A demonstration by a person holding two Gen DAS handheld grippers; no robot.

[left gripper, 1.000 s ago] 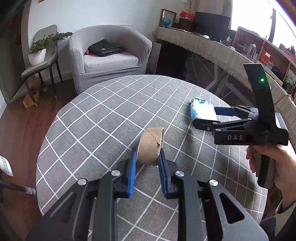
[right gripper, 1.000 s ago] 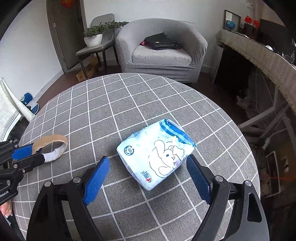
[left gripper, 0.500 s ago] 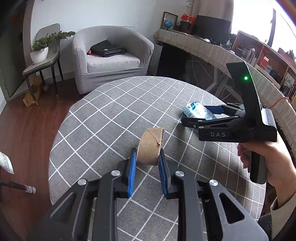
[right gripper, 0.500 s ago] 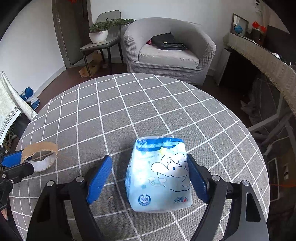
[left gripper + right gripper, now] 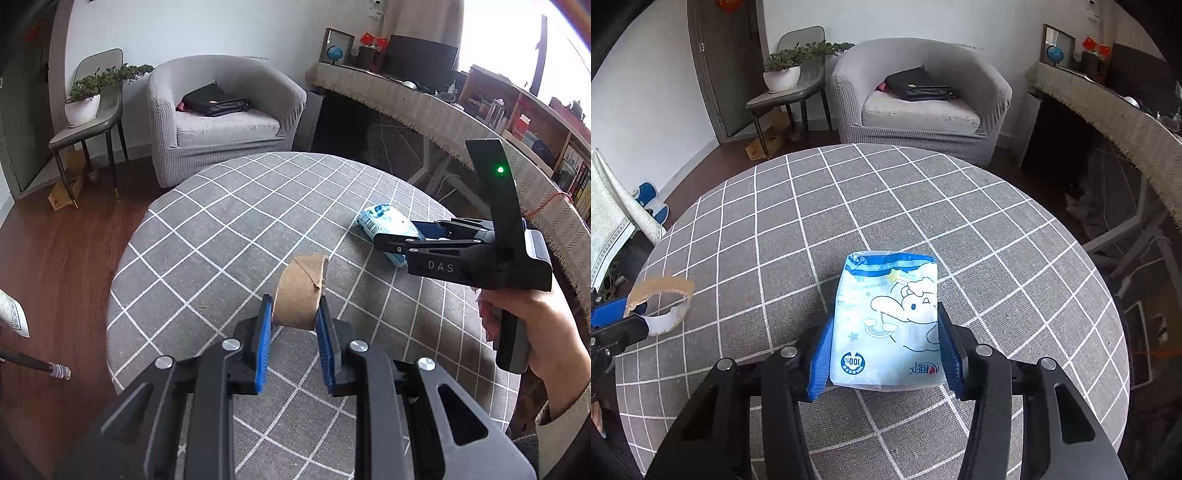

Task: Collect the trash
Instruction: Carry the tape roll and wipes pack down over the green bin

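Over the near part of the round checked table [image 5: 886, 192], the right gripper [image 5: 884, 352] is clamped on a pale blue tissue packet [image 5: 886, 321] printed with a cartoon rabbit; its lower edge hides between the blue pads. Left of it, the left gripper [image 5: 291, 332] pinches a torn brown cardboard ring [image 5: 301, 291], probably lifted off the cloth. Beyond the table stands a grey armchair [image 5: 919, 107].

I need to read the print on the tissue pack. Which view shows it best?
The right wrist view: the tissue pack faces the camera, cartoon and logos visible, pressed between the right gripper's pads. The left wrist view shows only its far end beyond the right gripper, edge-on.
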